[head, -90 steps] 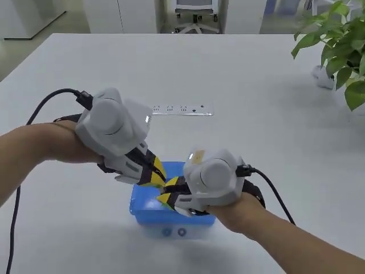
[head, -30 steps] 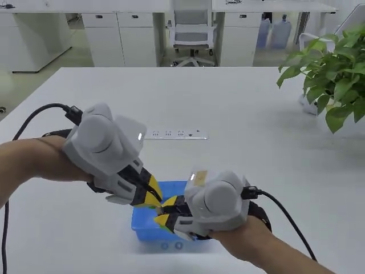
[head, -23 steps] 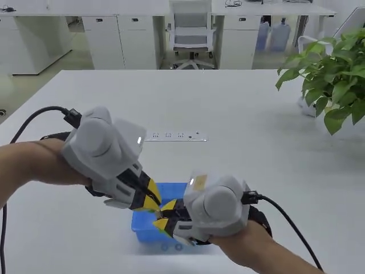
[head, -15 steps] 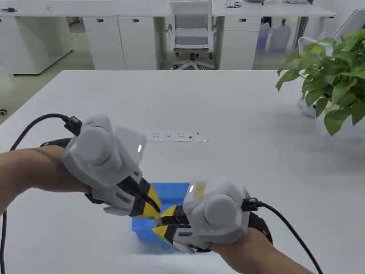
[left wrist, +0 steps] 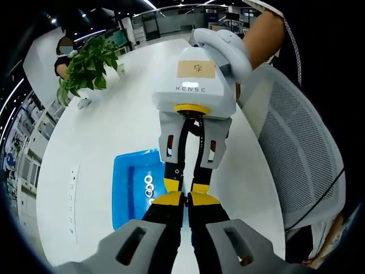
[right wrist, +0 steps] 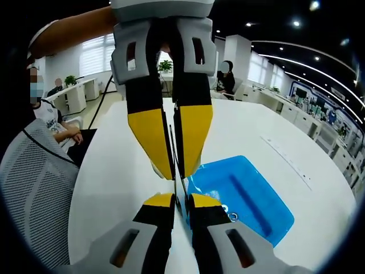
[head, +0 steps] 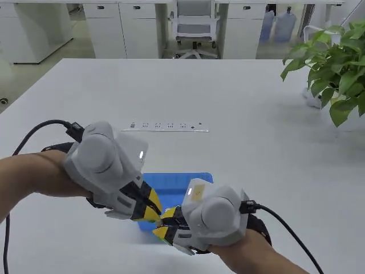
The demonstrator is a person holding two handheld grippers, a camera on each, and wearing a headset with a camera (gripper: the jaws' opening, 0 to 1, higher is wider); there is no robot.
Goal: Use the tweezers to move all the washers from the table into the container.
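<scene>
We see the white table (head: 256,142) spreading out on every side of the two pairs of jaws. Across it from both pairs, past its edge, stands an office chair (head: 194,14). A leafy plant (head: 336,63) sits well away from the jaws, out beyond the right-hand pair.

The blue container (head: 177,184) lies on the table directly under and just beyond the meeting jaws. From the left gripper view it sits just left of our own jaw tips, and from the right gripper view just right of them.

The left gripper (head: 149,212) and the right gripper (head: 161,228) point at each other, their yellow tips almost touching above the container's near edge. A white power strip (head: 168,127) lies flat on the table well beyond the jaws, past the container.

In the right gripper view a thin dark strip, which we take for the tweezers (right wrist: 173,154), runs from between the left jaws down into the gap of the right jaws. The left jaws are pressed together on it. The right jaws stand close together with a narrow gap around its end, and we cannot tell whether they pinch it.

A few small washers (left wrist: 149,186) lie inside the container, just left of the jaw tips in the left gripper view.
</scene>
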